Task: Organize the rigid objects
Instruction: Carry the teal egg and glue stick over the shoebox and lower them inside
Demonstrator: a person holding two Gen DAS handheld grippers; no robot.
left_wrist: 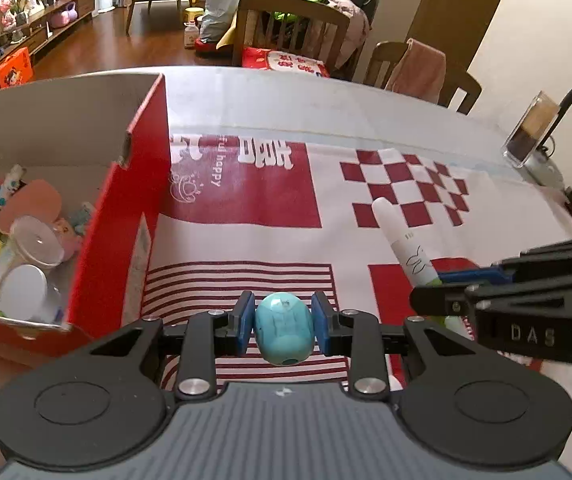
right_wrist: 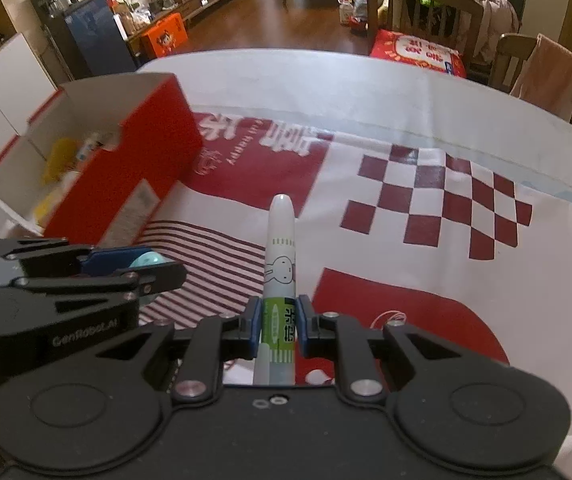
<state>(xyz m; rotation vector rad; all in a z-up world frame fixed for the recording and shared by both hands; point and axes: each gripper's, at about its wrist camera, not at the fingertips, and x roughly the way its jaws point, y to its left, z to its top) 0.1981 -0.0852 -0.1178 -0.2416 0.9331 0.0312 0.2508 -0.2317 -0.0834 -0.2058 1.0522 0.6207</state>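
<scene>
While the red box (left_wrist: 117, 208) is sitting left on the tablecloth (left_wrist: 326, 240), a turquoise bead (left_wrist: 284, 329) is being pinched by the left gripper (left_wrist: 284, 326), and a white pen (right_wrist: 279, 280) is being clamped by the right gripper (right_wrist: 279, 326), both above the cloth.

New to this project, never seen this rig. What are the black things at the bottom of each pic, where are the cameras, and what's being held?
No robot arm here: a person carries a handheld two-finger claw in each hand, and a fisheye camera on each looks forward along its fingers.

The left wrist view shows the left claw shut on a turquoise egg-shaped toy. The right wrist view shows the right claw shut on a white and green marker with a rabbit drawing. Each claw also shows at the edge of the other's picture.

Below them is a table under a red and white cloth. To the left stands an open red box already holding small items.
</scene>
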